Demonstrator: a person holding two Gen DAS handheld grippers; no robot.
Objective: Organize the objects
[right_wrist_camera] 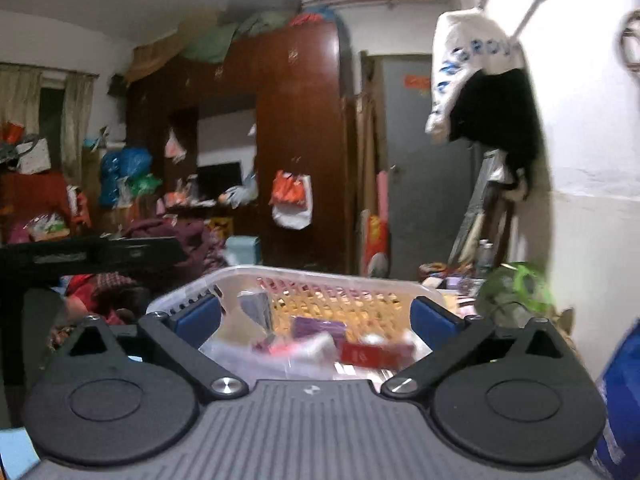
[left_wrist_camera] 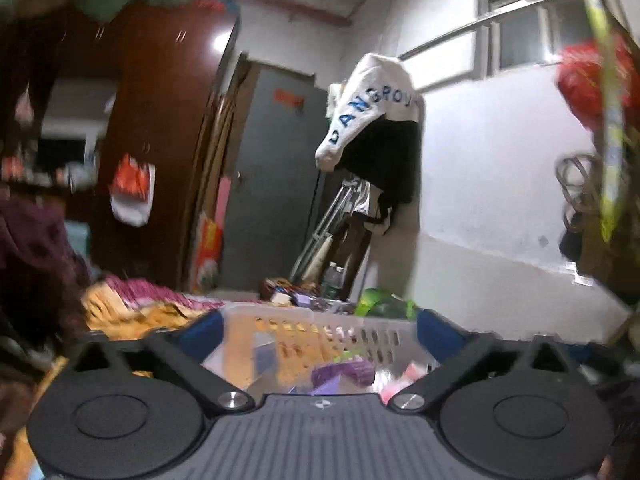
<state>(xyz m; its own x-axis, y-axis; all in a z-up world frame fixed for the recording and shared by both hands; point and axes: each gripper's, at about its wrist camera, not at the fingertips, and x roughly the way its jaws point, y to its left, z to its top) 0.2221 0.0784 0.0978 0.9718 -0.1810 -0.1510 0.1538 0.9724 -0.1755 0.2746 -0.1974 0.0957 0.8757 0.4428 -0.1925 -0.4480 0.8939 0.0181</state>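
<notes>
Facing the white basket [left_wrist_camera: 320,320], your left gripper [left_wrist_camera: 320,330] has its jaws wide apart, holding nothing. Your right gripper [right_wrist_camera: 318,316] is likewise spread before the basket [right_wrist_camera: 320,276], where a red box [right_wrist_camera: 376,354] lies.

One white slotted basket [right_wrist_camera: 328,280] is in view, holding one purple box [right_wrist_camera: 318,330] and one red box [right_wrist_camera: 374,354] among blurred items too indistinct to count, with one green bag [right_wrist_camera: 516,292] just beside it and two hand-held grippers, both empty.
</notes>
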